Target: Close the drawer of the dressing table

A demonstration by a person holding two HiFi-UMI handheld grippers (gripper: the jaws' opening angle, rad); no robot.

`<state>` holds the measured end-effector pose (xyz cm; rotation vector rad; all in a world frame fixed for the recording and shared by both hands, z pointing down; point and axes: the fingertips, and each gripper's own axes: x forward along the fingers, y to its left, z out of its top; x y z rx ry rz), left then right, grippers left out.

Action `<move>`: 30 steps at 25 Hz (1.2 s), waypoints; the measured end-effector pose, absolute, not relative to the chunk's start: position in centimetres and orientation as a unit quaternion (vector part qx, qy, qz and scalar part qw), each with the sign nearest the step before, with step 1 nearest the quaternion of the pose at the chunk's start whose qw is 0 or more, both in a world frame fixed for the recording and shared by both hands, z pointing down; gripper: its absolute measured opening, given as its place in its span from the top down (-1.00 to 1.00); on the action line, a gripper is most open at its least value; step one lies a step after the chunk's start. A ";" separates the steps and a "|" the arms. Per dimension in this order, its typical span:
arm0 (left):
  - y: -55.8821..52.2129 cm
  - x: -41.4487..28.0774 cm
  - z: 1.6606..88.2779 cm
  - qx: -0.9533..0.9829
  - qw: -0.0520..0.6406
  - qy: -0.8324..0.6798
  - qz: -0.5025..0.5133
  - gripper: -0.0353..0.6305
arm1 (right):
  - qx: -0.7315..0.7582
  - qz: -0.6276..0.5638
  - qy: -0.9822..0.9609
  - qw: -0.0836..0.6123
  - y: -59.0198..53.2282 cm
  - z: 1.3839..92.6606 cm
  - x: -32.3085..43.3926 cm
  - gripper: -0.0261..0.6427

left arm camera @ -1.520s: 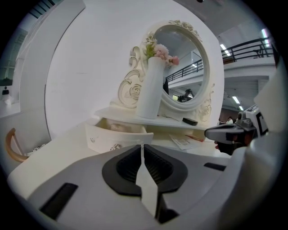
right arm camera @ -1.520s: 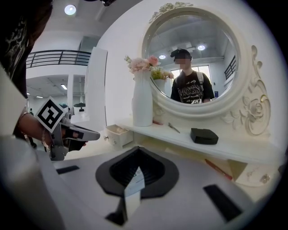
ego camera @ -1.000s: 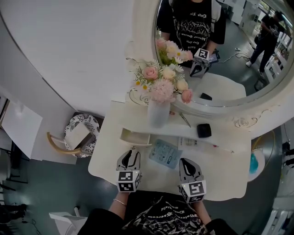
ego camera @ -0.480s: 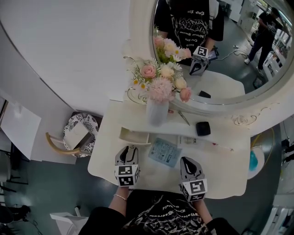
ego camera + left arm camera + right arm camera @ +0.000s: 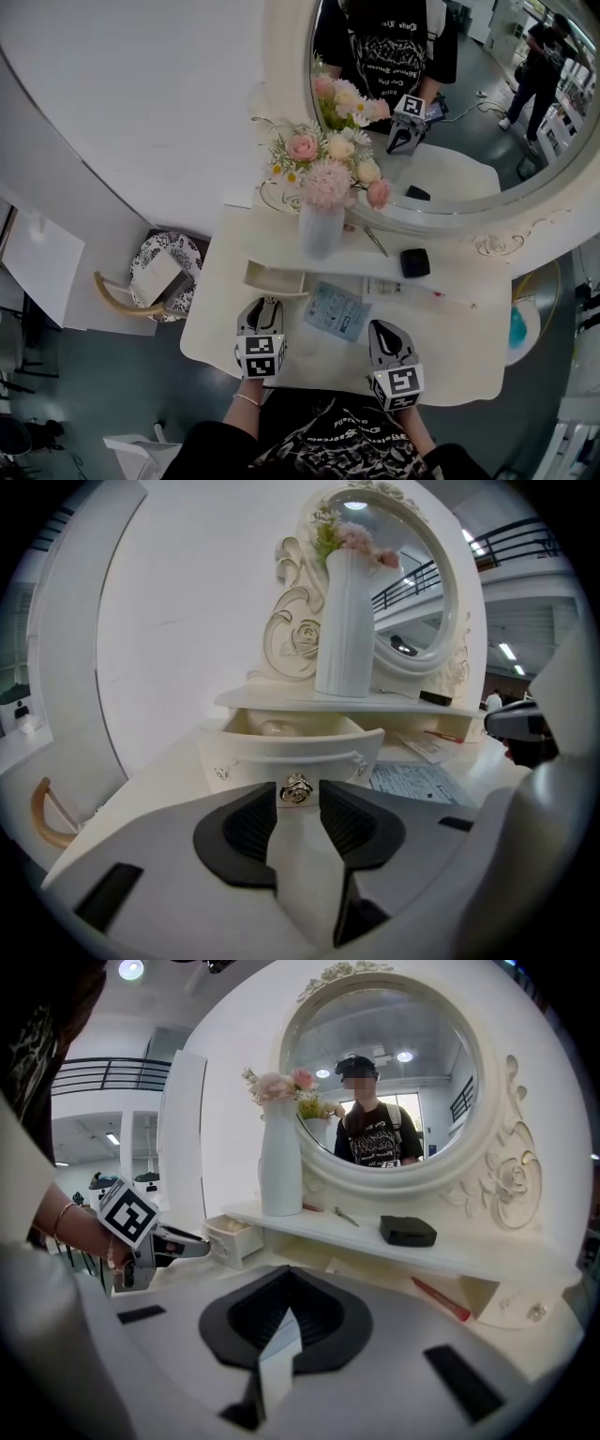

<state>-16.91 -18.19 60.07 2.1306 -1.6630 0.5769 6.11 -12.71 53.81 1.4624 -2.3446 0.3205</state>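
- Head view: the drawer (image 5: 275,278) stands pulled out from under the low shelf at the left of the table (image 5: 469,366). The left gripper (image 5: 265,307) is lined up just in front of it.
- Head view: the vase (image 5: 322,230) of flowers stands on the shelf close above the drawer. In my judgement, a hard shove could jolt the shelf and rock that tall vase.
- Head view: a printed sheet (image 5: 337,312) lies just right of the drawer, between the two grippers. If the left gripper drifts right on its way in, it could drag the sheet or trap a corner of it under the drawer front.
- Left gripper view: the jaws are spread, and the metal knob (image 5: 296,789) shows in the gap at their tips. I can't quite tell whether either jaw touches it.
- Left gripper view: pushing with one jaw, off the knob's centre, could skew the drawer and jam it half shut. A tip might also slide off the curved front.
- Left gripper view: something pale lies at the back of the drawer, too blurred to name. If it stands above the rim, it could stop the drawer short.
- Right gripper view: the right gripper (image 5: 286,1283) has its jaws pressed together on nothing and hangs over the table, well apart from the drawer. It poses little risk unless it swings toward the black box (image 5: 408,1231) on the shelf.
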 end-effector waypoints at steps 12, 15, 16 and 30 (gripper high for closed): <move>-18.6 -16.9 60.1 0.762 0.184 -0.585 0.209 0.59 | 0.521 0.114 -0.826 0.180 -12.5 53.9 6.5 0.89; -18.7 -16.9 60.1 0.763 0.182 -0.583 0.211 0.59 | 0.518 0.115 -0.828 0.181 -12.4 54.1 6.3 0.89; -18.7 -16.9 60.1 0.763 0.181 -0.583 0.212 0.59 | 0.517 0.116 -0.829 0.181 -12.3 54.1 6.3 0.89; -19.2 -16.9 60.1 0.758 0.185 -0.589 0.210 0.59 | 0.508 0.121 -0.834 0.179 -12.5 54.1 6.4 0.89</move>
